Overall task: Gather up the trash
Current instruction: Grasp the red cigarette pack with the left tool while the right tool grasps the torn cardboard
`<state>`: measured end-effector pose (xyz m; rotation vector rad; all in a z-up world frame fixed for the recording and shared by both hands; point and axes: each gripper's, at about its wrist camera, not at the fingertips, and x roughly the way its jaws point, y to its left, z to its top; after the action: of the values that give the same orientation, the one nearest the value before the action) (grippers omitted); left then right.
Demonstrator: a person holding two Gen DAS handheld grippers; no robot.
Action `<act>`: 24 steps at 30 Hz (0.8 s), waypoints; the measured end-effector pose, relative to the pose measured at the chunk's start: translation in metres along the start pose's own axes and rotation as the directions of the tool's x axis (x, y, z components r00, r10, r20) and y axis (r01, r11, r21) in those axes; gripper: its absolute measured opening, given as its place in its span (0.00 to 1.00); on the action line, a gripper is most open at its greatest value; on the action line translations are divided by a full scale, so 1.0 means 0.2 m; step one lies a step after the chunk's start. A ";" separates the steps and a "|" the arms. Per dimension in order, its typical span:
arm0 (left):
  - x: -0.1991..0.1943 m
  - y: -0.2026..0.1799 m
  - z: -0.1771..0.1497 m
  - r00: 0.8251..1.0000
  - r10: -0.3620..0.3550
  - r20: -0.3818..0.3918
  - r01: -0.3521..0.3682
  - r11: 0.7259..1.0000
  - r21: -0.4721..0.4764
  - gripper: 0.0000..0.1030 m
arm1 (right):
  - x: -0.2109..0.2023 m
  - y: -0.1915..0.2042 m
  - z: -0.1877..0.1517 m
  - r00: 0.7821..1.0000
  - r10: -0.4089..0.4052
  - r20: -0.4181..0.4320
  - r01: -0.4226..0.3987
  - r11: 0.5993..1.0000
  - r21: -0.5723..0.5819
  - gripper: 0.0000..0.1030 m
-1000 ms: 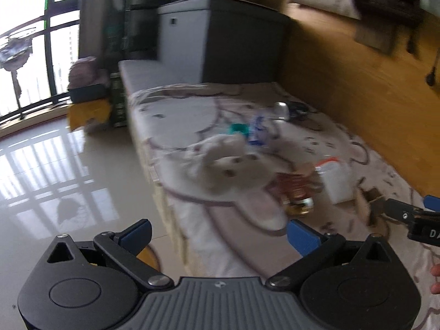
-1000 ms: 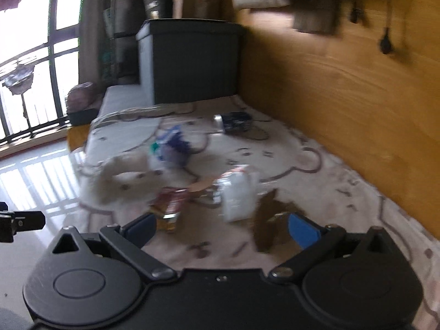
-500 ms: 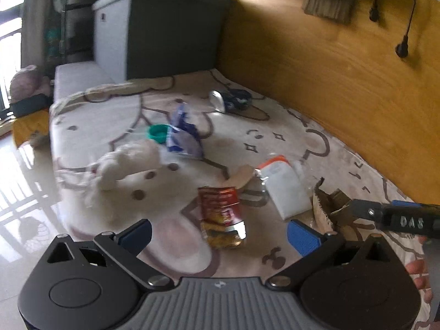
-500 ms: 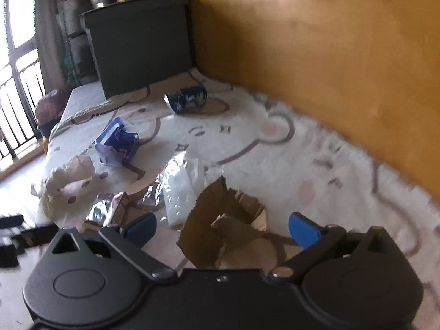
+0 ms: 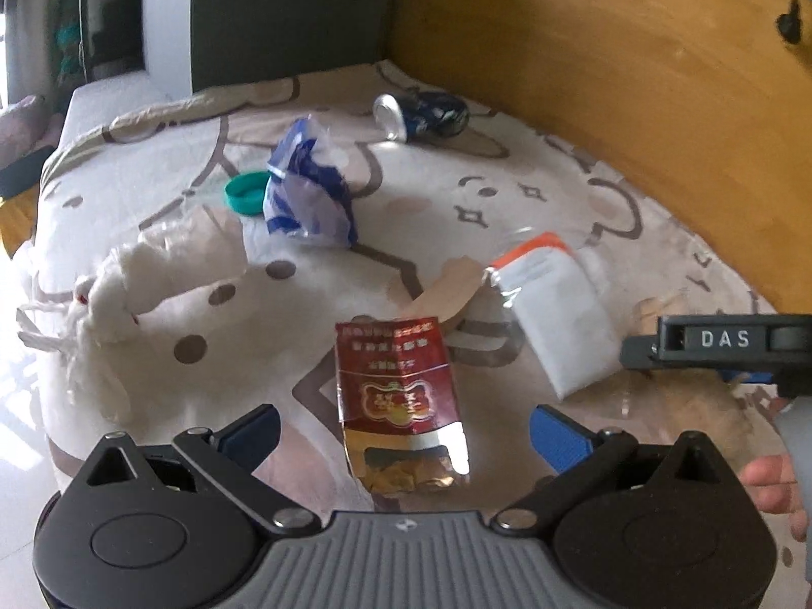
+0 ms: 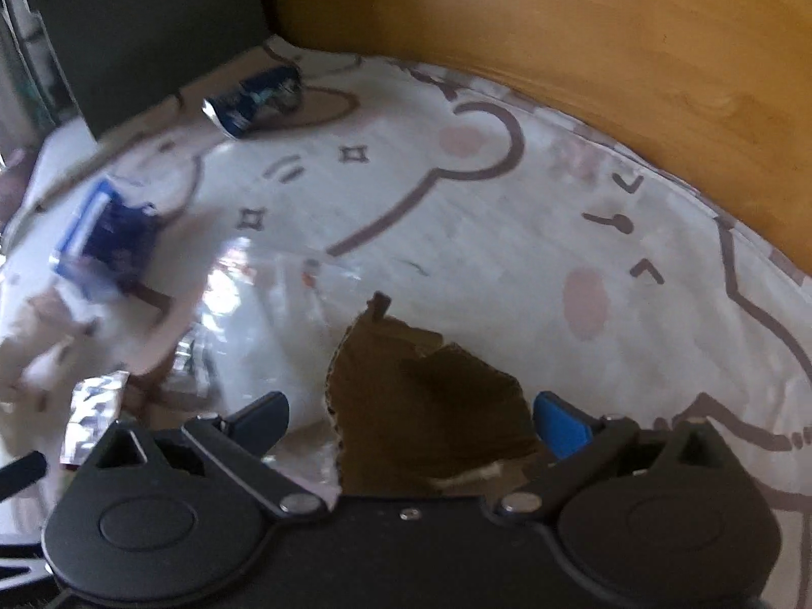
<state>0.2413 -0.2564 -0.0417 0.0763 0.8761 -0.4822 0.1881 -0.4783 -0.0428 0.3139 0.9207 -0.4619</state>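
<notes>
Both my tongs have closed in over the bed, jaws apart: left gripper [image 5: 403, 424] straddles the light, crushable red-and-gold foil cigarette pack [image 5: 401, 398], right gripper [image 6: 411, 418] the stiff torn brown cardboard scrap [image 6: 426, 401]; pinch across edges.

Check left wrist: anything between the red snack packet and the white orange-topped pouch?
Yes. In the left wrist view a tan cardboard scrap lies between the red snack packet and the white pouch, partly tucked behind the packet's top.

Home bedroom, cartoon-print bedsheet [image 5: 507, 193], wooden wall panel [image 5: 583, 51], grey storage box [image 5: 213, 25]
</notes>
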 end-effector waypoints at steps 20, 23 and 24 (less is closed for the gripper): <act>0.14 0.04 0.03 0.998 0.065 -0.027 -0.066 0.997 -0.046 0.92 | -0.14 -0.11 -0.06 0.995 0.046 0.091 -0.030 0.986 -0.164 1.00; 0.14 0.02 0.03 0.996 0.085 -0.036 -0.086 0.996 -0.025 0.85 | -0.10 -0.11 -0.05 0.995 0.071 0.066 -0.057 0.980 -0.193 1.00; 0.14 0.02 0.03 0.995 0.090 -0.038 -0.091 0.996 -0.018 0.82 | -0.08 -0.11 -0.04 0.995 0.076 0.058 -0.062 0.976 -0.207 1.00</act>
<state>0.2623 -0.2653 -0.0593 0.1067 0.9100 -0.3881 0.1629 -0.4887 -0.0351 0.1416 0.8819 -0.3083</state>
